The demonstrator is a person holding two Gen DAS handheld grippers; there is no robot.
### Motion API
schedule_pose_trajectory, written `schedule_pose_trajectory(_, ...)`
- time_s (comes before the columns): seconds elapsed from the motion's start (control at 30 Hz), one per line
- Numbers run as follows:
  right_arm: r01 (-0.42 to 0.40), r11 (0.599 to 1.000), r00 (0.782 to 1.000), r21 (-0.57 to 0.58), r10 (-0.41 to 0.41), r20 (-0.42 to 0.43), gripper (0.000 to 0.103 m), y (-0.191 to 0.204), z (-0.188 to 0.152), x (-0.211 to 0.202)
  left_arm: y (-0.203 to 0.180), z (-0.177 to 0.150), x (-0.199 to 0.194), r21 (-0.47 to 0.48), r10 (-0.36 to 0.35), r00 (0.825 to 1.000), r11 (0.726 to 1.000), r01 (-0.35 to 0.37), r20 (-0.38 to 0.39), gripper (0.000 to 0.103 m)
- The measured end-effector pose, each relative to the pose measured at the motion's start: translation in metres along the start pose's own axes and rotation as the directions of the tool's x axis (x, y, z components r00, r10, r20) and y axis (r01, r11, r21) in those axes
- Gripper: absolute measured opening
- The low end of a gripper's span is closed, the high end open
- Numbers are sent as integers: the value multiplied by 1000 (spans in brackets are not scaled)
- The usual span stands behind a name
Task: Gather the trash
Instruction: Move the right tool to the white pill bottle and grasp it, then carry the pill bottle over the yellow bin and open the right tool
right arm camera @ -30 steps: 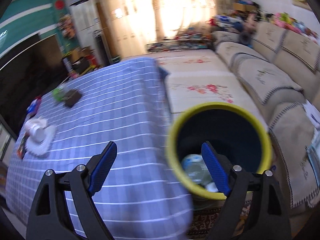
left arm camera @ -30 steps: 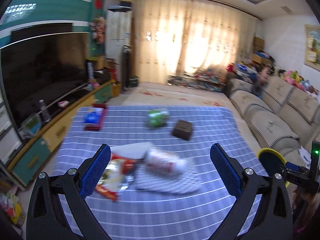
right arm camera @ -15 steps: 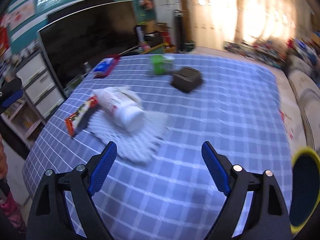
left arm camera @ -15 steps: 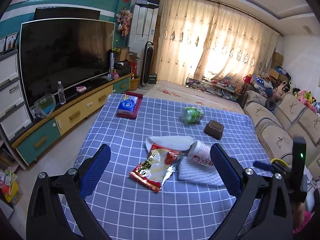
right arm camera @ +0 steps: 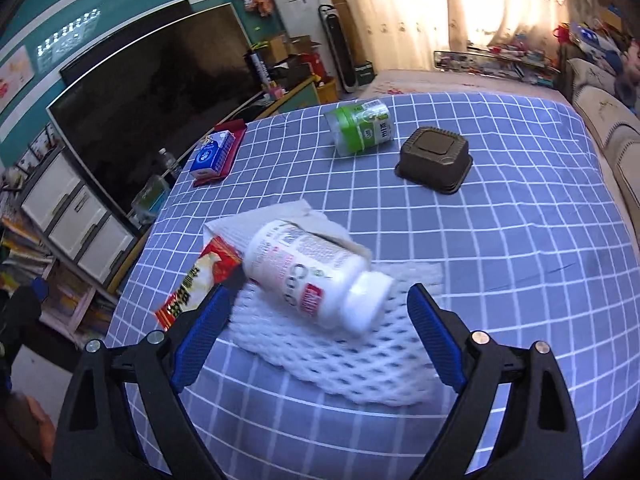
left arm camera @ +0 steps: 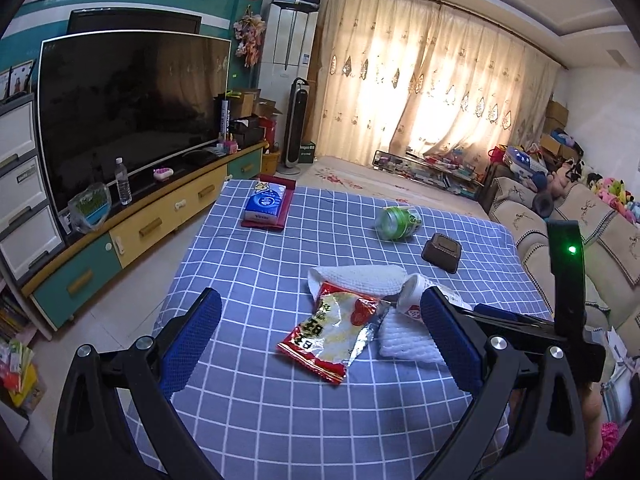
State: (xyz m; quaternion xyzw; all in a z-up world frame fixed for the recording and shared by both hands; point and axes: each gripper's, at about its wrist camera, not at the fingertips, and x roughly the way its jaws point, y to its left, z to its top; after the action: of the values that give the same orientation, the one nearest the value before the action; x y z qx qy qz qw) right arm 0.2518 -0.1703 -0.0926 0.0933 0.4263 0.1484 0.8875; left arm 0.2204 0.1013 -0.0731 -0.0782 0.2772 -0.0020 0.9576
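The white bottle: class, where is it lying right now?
In the right wrist view the white bottle lies on its side mid-table on white foam netting, beside the red snack wrapper.

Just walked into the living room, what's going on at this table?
A person with a gripper in each hand is collecting trash off the blue checked tablecloth. The right gripper, jaws just opening wider and empty, faces a white bottle lying on foam netting. The left gripper, open and empty, hovers by a red snack wrapper. A green jar and dark tray lie farther off.
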Motion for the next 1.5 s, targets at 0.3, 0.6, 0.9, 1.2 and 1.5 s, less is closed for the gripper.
schedule_pose_trajectory(0.3,115,985,993,129,-116,2,88,3,1,17,26,-7,-2,-22,-51,999,998,50,-10,98)
schedule_pose_trajectory(0.6,174,970,984,172,-177,1,88,2,1,35,42,-22,7,-50,-78,996,996,76,-42,98)
schedule_pose_trajectory(0.9,154,975,987,158,-161,29,87,-2,-2,25,33,-29,18,-39,-112,991,993,109,-79,98)
schedule_pose_trajectory(1.2,114,988,990,102,-122,72,87,-14,-16,-28,16,-30,25,-8,-128,987,992,127,-95,98)
schedule_pose_trajectory(1.5,89,991,992,96,-98,83,87,-46,-30,-67,-16,-31,33,33,-143,983,988,148,-117,98)
